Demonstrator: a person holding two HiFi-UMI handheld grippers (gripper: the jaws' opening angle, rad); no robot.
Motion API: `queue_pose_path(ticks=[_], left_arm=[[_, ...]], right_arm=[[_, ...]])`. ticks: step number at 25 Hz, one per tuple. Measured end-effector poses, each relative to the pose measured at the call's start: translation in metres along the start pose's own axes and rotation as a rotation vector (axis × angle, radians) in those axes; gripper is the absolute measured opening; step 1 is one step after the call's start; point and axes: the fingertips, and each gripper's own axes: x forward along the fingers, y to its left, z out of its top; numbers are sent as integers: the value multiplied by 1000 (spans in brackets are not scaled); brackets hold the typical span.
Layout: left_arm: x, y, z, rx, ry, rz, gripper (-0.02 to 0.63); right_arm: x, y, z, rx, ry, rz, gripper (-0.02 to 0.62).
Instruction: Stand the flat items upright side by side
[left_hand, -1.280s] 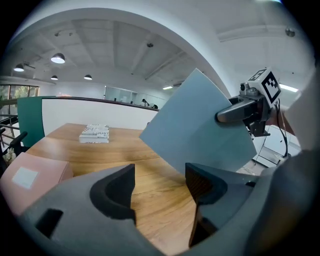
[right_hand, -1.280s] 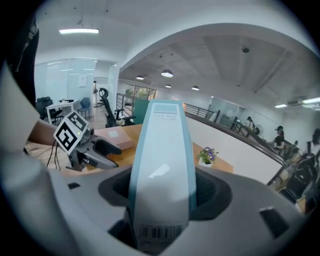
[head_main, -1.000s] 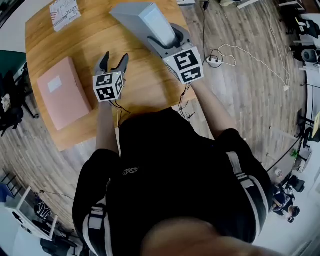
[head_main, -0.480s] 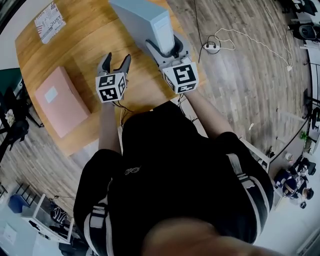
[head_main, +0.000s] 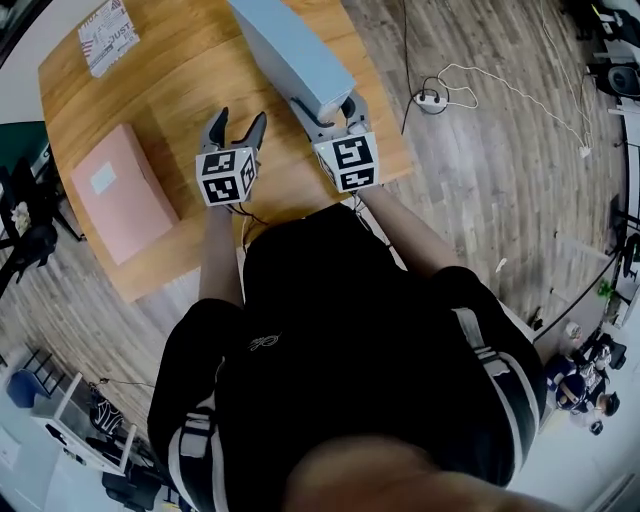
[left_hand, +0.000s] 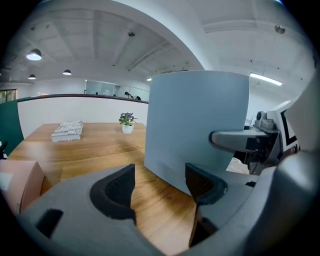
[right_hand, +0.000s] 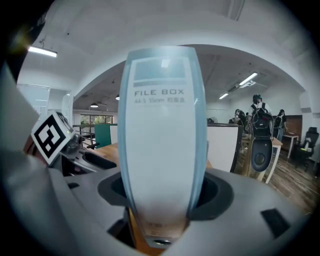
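R gripper (head_main: 326, 108) fingers clamped on spine end of blue file box (head_main: 290, 50), upright nr worktop (head_main: 190, 60) right edge. L gripper (head_main: 233, 125) fingers open, empty, just beside it. Pink box (head_main: 120, 190) flat by left edge.

File box (head_main: 292, 52): far end cut off by the head view's edge at 12 o'clock. Printed booklet (head_main: 105, 35), 11 o'clock: print too small to read. Table (head_main: 170, 90): near edge partly hidden behind the person's torso (head_main: 340, 330).
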Motion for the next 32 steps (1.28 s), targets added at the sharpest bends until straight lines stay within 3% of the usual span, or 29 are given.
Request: queue_pose_path(ticks=[14, 18, 32], left_arm=[[-25, 31, -12, -56, -5, 110, 322], [-26, 33, -13, -67, -10, 123, 322], [-26, 9, -21, -76, -9, 138, 322]], right_arm=[[62, 12, 0, -23, 32, 19, 313], [69, 14, -3, -18, 46, 38, 350], [30, 17, -23, -65, 85, 148, 382]])
